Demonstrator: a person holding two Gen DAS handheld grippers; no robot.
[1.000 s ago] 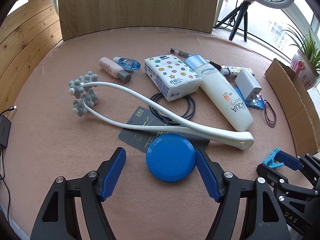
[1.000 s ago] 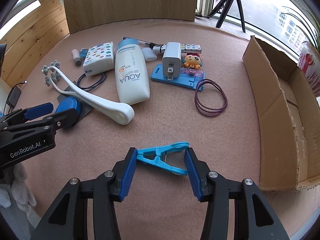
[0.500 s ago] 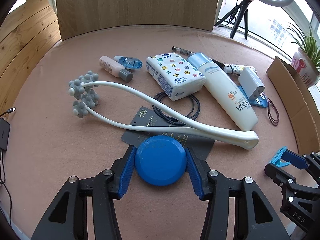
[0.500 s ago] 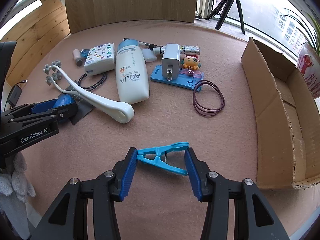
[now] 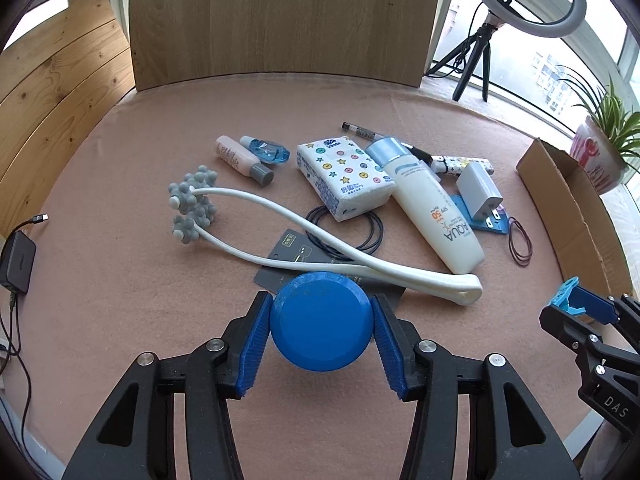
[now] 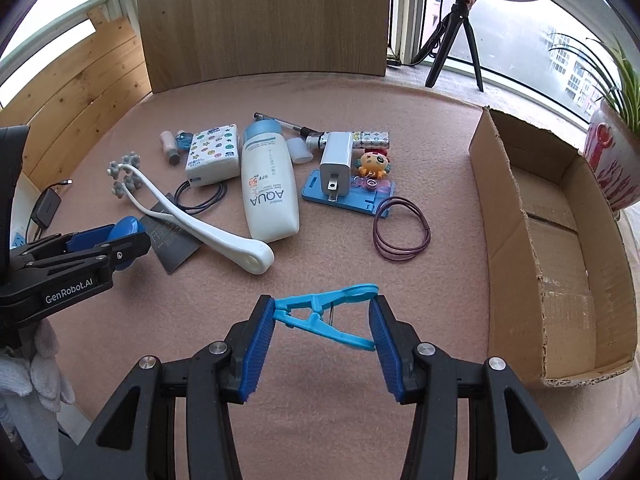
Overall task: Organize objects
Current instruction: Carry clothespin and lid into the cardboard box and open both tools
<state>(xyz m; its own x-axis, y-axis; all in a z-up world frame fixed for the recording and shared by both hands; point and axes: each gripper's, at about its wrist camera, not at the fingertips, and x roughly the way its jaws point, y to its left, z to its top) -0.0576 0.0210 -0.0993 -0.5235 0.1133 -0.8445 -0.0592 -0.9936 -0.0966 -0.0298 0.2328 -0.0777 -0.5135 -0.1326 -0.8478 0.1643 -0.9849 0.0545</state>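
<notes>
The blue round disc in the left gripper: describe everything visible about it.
The blue round disc is a flat, thick puck of matte blue plastic with a plain, faintly speckled face and rounded rim. It sits clamped between the left gripper's ribbed blue pads, which press its opposite edges. The right wrist view shows it edge-on and tilted, apparently lifted off the pink mat, just in front of the dark card and white massager handle.

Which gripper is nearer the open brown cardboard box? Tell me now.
Right. The right gripper, holding a light blue clip, sits beside the cardboard box; the left gripper is far across the mat.
</notes>
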